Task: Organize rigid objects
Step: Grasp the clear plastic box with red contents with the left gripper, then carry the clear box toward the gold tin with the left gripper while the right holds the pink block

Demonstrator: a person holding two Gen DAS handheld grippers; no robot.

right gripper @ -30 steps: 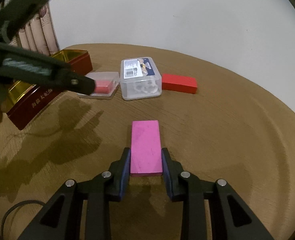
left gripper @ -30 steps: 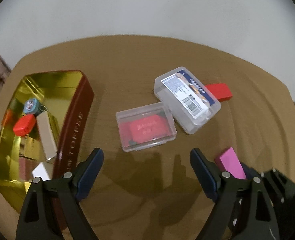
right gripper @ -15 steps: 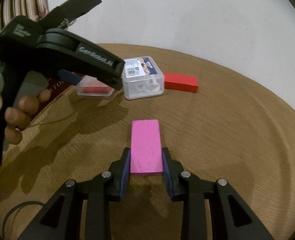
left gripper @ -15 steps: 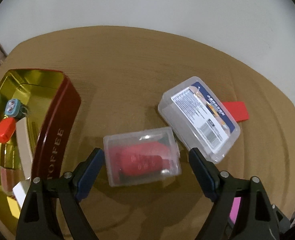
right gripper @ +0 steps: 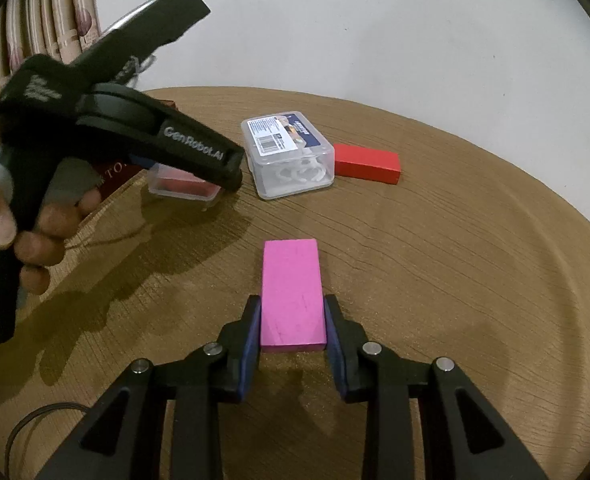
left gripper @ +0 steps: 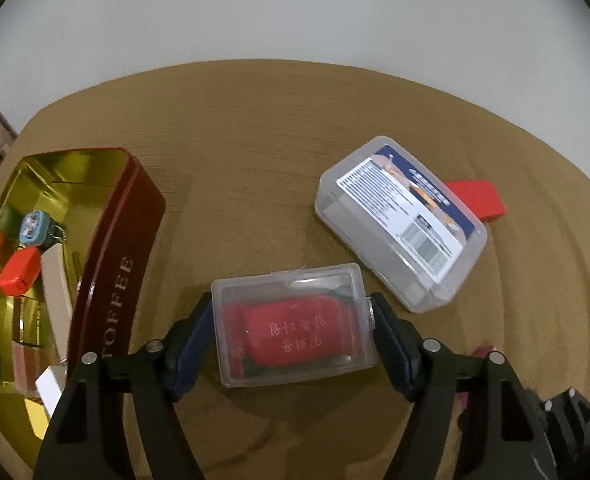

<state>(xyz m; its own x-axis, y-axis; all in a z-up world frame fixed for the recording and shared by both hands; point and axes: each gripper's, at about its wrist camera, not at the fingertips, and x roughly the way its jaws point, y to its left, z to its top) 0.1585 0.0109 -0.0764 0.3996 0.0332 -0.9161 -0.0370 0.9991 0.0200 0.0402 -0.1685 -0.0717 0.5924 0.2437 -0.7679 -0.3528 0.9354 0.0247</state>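
The small clear case [left gripper: 293, 326] with a red item inside is lying on the brown table [left gripper: 255, 160], at the near middle of the left wrist view, and the left gripper [left gripper: 291, 330] is straddling it: its jaws have just been closing, the right blue pad is touching the case's right end, and the left pad is sitting right at the left end, though contact there is hard to confirm. To the left of the case the red and gold toffee tin [left gripper: 111, 280] is standing open, holding a small red box [left gripper: 19, 272], a blue keychain piece [left gripper: 35, 226] and a pale block [left gripper: 57, 280]. Farther right, the larger clear box [left gripper: 399, 224] with a printed label is resting at an angle, its near corner just beside the small case, and a red block [left gripper: 477, 198] is lying behind it. In the right wrist view the right gripper [right gripper: 293, 330] is clamped on the near end of the pink block [right gripper: 291, 292], which is lying flat on the table, well apart from the 2 clear containers. A hand [right gripper: 27, 232] is holding the left gripper's handle at the left.
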